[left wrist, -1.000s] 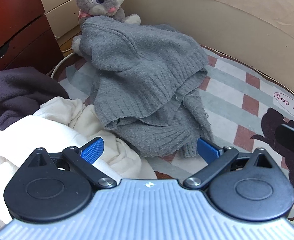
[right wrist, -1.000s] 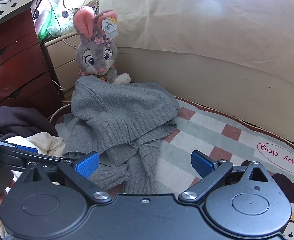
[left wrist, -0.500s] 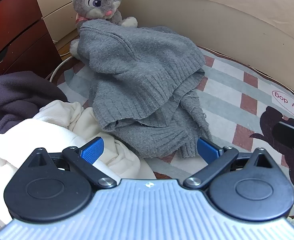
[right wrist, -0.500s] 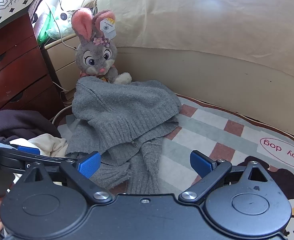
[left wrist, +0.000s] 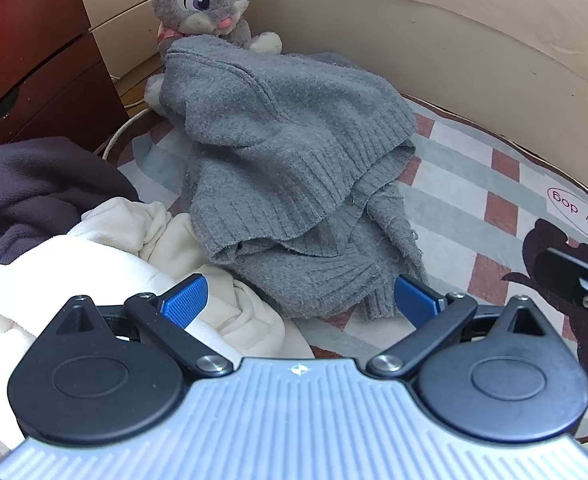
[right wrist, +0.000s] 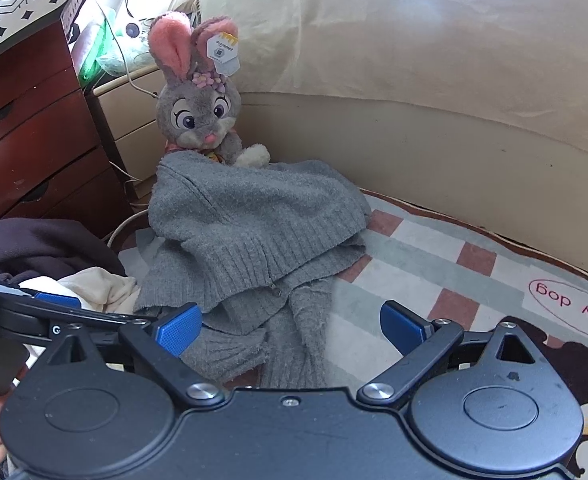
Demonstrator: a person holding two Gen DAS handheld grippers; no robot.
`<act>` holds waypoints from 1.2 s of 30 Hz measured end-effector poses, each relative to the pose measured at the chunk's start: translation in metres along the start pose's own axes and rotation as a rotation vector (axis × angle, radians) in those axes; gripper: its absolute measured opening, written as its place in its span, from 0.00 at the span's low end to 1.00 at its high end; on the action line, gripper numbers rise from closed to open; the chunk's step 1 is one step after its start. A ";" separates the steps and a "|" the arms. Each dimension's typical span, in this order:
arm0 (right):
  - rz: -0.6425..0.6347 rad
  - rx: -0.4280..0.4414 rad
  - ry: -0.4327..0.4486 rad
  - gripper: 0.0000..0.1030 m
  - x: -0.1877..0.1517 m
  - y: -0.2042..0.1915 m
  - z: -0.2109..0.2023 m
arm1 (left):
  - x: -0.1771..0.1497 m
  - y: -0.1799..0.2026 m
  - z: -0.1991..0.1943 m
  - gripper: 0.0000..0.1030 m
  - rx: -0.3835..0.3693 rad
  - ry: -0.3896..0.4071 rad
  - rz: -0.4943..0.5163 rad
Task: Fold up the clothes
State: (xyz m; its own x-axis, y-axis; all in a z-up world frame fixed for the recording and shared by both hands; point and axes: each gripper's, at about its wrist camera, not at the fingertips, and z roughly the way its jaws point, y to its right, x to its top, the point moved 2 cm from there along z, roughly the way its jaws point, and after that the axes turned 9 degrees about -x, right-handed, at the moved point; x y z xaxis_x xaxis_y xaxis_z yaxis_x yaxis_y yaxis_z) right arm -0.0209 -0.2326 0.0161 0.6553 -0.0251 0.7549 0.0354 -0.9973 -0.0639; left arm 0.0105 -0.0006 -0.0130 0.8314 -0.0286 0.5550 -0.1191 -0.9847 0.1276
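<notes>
A grey knit sweater (left wrist: 286,160) lies crumpled on the checked mat, its top draped against a plush rabbit; it also shows in the right wrist view (right wrist: 254,232). My left gripper (left wrist: 300,300) is open and empty, just short of the sweater's near hem. My right gripper (right wrist: 290,326) is open and empty, above the sweater's lower folds. A cream garment (left wrist: 106,264) and a dark purple garment (left wrist: 34,184) are piled to the left. The left gripper's fingers (right wrist: 60,302) show at the left of the right wrist view.
A grey plush rabbit (right wrist: 198,108) sits at the back against a beige bed base (right wrist: 434,140). A dark red wooden drawer unit (right wrist: 34,120) stands at the left. The checked mat (right wrist: 454,264) with a "happy dog" print extends to the right.
Both grippers have drawn back and tilted up slightly, so the sweater and rabbit sit lower in the views. Both stay open. The clothes have not moved.
</notes>
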 end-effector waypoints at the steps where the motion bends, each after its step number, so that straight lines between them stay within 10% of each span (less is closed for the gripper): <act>1: -0.001 -0.002 -0.002 0.96 0.000 0.000 0.001 | 0.000 0.000 0.000 0.98 -0.003 -0.003 -0.002; 20: 0.008 -0.001 -0.019 0.96 -0.007 0.005 0.007 | 0.000 0.005 0.006 0.98 0.012 -0.016 0.010; 24: -0.037 0.005 0.035 0.91 -0.009 0.012 0.007 | 0.002 0.011 0.012 0.95 0.132 0.173 0.077; 30: -0.100 -0.208 0.069 0.91 -0.015 0.050 0.031 | 0.033 0.011 0.066 0.95 0.177 0.148 0.064; 36: 0.173 0.055 0.009 0.71 -0.011 0.083 0.056 | 0.080 -0.012 0.098 0.95 0.384 0.290 0.075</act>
State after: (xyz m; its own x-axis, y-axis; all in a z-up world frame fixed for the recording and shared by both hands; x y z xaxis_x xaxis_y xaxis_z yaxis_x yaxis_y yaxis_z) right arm 0.0170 -0.3117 -0.0342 0.6484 -0.1964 0.7355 -0.0354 -0.9729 -0.2286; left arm 0.1320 -0.0076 -0.0509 0.6360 -0.1066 0.7643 0.0817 -0.9755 -0.2041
